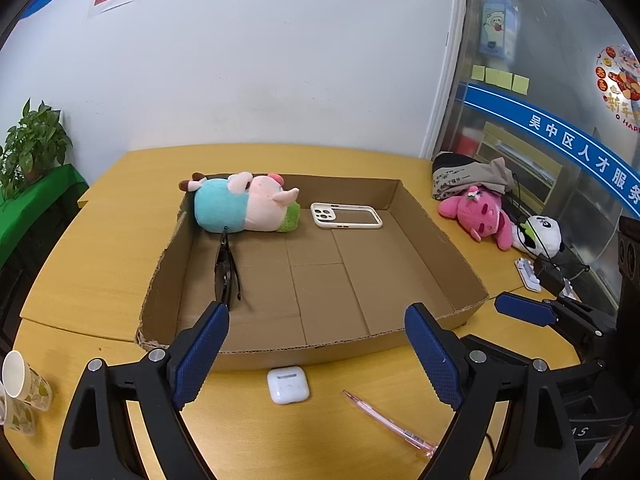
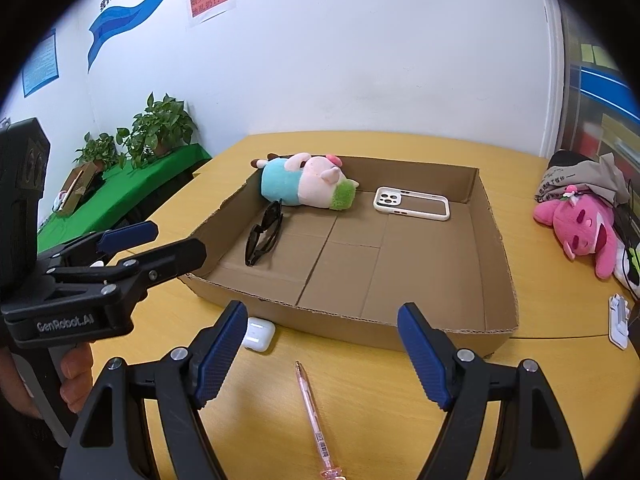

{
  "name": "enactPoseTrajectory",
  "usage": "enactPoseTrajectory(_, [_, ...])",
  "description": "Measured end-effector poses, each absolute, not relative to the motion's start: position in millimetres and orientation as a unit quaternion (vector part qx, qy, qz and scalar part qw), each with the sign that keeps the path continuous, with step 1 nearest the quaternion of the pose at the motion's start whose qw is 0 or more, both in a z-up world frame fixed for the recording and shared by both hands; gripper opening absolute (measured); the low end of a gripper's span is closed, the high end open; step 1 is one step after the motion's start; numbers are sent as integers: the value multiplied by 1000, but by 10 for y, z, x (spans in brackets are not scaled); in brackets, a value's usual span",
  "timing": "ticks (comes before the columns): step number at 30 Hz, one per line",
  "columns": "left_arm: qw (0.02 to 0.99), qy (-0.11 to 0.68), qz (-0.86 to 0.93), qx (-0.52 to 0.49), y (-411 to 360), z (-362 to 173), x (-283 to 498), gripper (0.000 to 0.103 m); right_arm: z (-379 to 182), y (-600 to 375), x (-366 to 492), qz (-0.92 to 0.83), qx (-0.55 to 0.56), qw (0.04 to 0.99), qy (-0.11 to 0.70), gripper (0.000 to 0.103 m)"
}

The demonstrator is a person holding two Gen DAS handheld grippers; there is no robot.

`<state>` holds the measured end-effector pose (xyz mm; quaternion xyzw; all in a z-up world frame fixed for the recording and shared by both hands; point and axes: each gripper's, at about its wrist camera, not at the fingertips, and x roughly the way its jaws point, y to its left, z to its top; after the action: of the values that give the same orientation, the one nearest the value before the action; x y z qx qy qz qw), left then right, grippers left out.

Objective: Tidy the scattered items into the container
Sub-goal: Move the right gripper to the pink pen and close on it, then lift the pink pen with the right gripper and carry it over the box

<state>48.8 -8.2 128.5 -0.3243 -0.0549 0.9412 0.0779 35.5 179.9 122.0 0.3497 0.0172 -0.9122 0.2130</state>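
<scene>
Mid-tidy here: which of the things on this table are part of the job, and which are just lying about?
Job:
cardboard tray, already holding plush pig, phone case and sunglasses
earbud case, outside the tray
pink pen, outside the tray

Probably lying about:
pink plush
panda plush
paper cups
potted plants

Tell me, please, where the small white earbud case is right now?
The small white earbud case lies on the yellow table, just outside the cardboard tray's near wall, left of the pink pen.
</scene>
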Motion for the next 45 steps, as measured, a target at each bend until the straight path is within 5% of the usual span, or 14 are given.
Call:
enactPoseTrajectory(17, [89,-79,930,-349,-114,1050,424,93,1051,1827,313,-906,363,217,22,77])
enactPoseTrajectory(29, [118,-142,865,-467,59,200,295,93,-144,1952,584,-826,504,244,66,77])
enactPoseTrajectory(33, [132,-155,839,-505,237,-24,213,91,-248,1881,675,-821,510,240,96,66])
enactPoseTrajectory(35, [140,-163,827,-520,321,-109,180,83,-225,1867,690,-824,508,225,107,49])
enactPoseTrajectory(37, [145,-169,816,-533,380,-184,153,75,-197,1846,734,-825,507,223,109,19])
enactPoseTrajectory(42, [153,-180,806,-542,474,-245,129,63,-178,1853,847,-825,508,241,62,19])
enactPoseTrajectory(45, [157,-192,796,-551,500,-290,97,36,-170,1860,877,-829,501,248,22,18])
